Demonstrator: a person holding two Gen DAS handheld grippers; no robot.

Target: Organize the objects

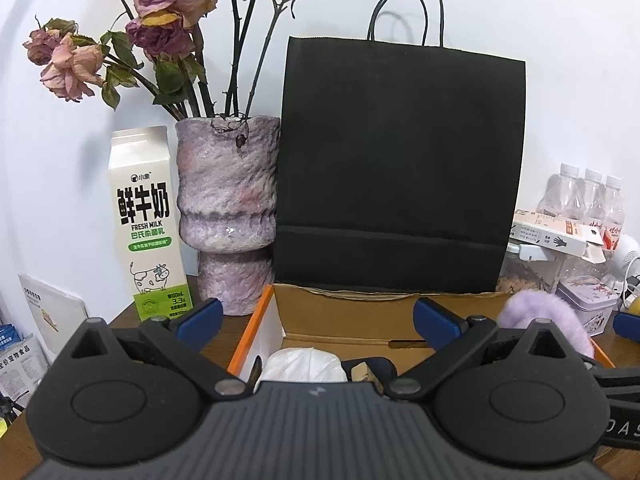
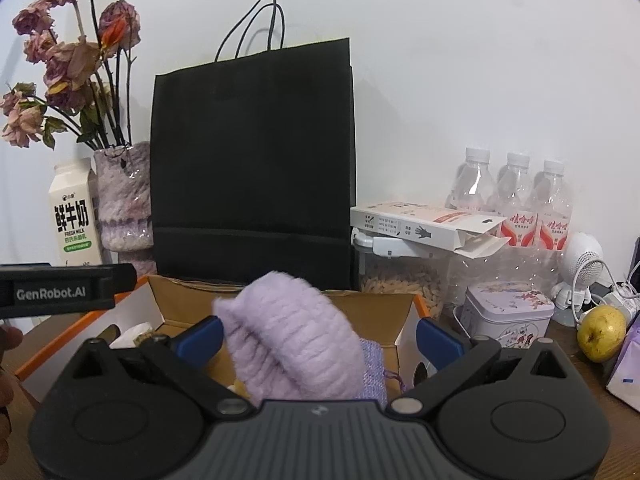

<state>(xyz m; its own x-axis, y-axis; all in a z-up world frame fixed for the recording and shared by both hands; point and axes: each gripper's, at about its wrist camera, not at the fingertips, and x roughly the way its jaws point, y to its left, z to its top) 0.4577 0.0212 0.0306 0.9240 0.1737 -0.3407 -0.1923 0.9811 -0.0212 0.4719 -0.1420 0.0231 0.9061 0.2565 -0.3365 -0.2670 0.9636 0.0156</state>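
Observation:
An open cardboard box with an orange rim [image 1: 256, 312] [image 2: 420, 304] sits on the wooden table in front of a black paper bag [image 1: 400, 168] [image 2: 256, 168]. A white crumpled item [image 1: 304, 366] and a dark item lie in the box. A fluffy purple knit item [image 2: 292, 340] [image 1: 536, 316] lies in the box's right part, on a purple woven pouch [image 2: 374, 372]. My left gripper [image 1: 318, 320] is open and empty above the box's left part. My right gripper [image 2: 318, 336] is open, its fingers either side of the purple knit, not pressing it.
A milk carton [image 1: 146, 224] and a purple vase of dried roses [image 1: 228, 208] stand at back left. At right are several water bottles [image 2: 516, 192], a white carton [image 2: 424, 224], a jar [image 2: 400, 280], a tin [image 2: 508, 312] and a yellow fruit [image 2: 602, 332].

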